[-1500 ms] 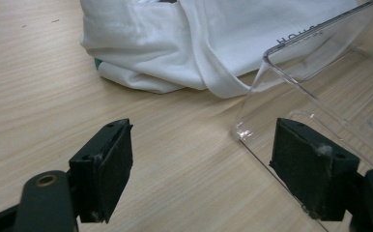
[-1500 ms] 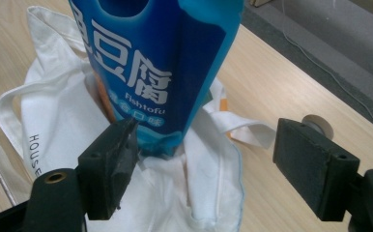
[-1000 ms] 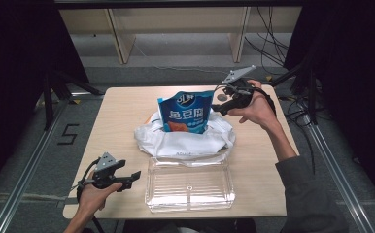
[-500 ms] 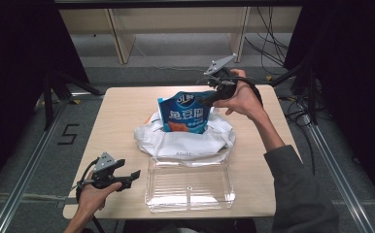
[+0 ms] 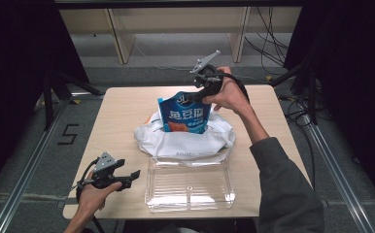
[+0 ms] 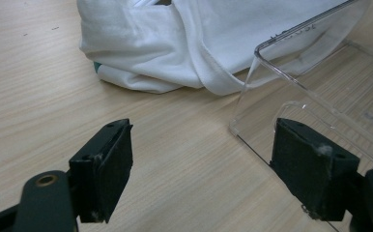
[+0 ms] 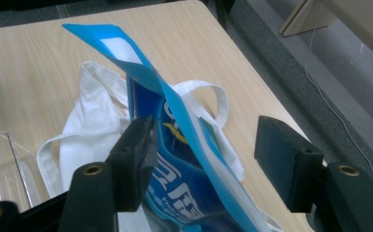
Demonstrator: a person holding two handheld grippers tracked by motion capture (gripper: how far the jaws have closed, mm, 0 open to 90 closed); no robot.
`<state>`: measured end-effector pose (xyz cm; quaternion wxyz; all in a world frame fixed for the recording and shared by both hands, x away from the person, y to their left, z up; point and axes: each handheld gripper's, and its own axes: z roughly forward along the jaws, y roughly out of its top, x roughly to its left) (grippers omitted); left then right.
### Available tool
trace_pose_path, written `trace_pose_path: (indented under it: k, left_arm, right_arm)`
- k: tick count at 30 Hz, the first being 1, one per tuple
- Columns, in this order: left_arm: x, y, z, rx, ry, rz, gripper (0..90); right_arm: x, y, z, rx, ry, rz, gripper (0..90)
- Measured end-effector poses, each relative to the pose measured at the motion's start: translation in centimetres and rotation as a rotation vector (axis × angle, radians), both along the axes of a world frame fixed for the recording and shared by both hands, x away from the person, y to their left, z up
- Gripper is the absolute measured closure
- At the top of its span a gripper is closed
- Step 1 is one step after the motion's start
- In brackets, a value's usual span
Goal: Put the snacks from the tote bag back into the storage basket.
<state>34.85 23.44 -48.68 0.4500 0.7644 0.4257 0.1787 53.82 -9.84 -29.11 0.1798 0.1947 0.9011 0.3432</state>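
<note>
**Jaws astride the pouch top**

The blue pouch (image 5: pixel 185 114) stands upright in the white cloth bag (image 5: pixel 183 141), just behind the clear tray (image 5: pixel 190 187). The right gripper (image 7: pixel 201 166) straddles the pouch's top edge, jaws wide, nothing held. The likely next move is closing squarely on that seal. The left gripper (image 6: pixel 201 176) rests left of the tray, jaws wide, empty.

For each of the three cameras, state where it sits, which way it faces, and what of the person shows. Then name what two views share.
High view: above the person's side, facing forward and down on the table; both forearms, left gripper and right gripper show.
Left gripper view: low over the table, facing the white bag and clear box; its open jaws show.
Right gripper view: above the blue pouch, facing down; its open jaws straddle the pouch top.
Both gripper views share the bag and box.
</note>
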Motion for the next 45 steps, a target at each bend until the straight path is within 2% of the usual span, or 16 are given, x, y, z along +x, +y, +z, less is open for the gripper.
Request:
trace_pose_path:
  k: [2,4,5,6,7,8,9,14,15,24,28,31,35,37,40,45]
  left_arm:
    - [0.1,0.0,0.0,-0.006,0.005,0.001,22.1]
    - [0.1,-0.1,0.0,-0.005,0.006,0.002,22.1]
    - [0.1,0.0,0.0,0.005,-0.002,-0.012,22.1]
    - [0.0,0.0,-0.1,-0.004,0.007,-0.002,22.1]
    - [0.0,0.0,0.0,-0.003,0.006,-0.003,22.1]
    - [0.1,0.0,0.0,-0.005,0.004,0.001,22.1]
    - [0.1,0.0,0.0,0.002,-0.004,0.0,22.1]
    - [0.1,-0.1,-0.1,-0.003,0.008,0.005,22.1]
    - [0.1,-0.1,-0.1,-0.001,0.007,0.001,22.1]
    - [0.0,0.0,-0.1,0.005,0.011,-0.003,22.1]
    - [0.1,-0.1,-0.1,0.003,0.004,-0.009,22.1]
    - [0.1,-0.1,-0.1,0.011,0.005,-0.015,22.1]
    - [0.1,-0.1,-0.2,0.001,0.016,-0.012,22.2]
    - [0.1,-0.2,-0.2,0.0,0.013,-0.009,22.2]
    - [0.1,-0.2,-0.2,0.001,0.019,-0.015,22.3]
    - [0.1,-0.2,-0.2,-0.004,0.015,-0.006,22.2]
  right_arm:
    - [0.1,0.4,-0.1,-0.007,0.009,-0.002,44.5]
    - [0.3,0.6,-0.1,-0.017,0.01,0.022,46.8]
    - [0.3,0.8,-0.1,-0.017,0.014,0.01,47.5]
    - [0.2,0.9,-0.1,-0.027,0.027,-0.004,49.1]
    - [0.3,1.1,-0.2,-0.038,0.012,0.007,50.9]
    - [0.4,1.2,-0.2,-0.042,0.024,0.017,52.5]
    - [0.5,1.3,-0.2,-0.047,0.015,0.027,54.3]
    - [0.9,1.6,-0.3,-0.063,0.039,0.036,61.1]
    - [1.0,1.6,-0.4,-0.069,0.029,0.051,62.3]
    - [1.4,2.5,-0.5,-0.12,0.023,0.062,71.5]
    - [1.5,2.7,-0.7,-0.147,0.042,0.073,76.6]
    - [1.7,2.8,-0.7,-0.167,0.035,0.075,79.8]
    - [1.7,3.0,-0.5,-0.203,0.015,0.103,86.4]
    - [1.6,3.1,-0.5,-0.212,0.01,0.098,89.3]
    - [1.6,3.0,-0.4,-0.227,-0.007,0.12,90.0]
    - [1.6,3.0,-0.2,-0.236,-0.009,0.131,90.0]
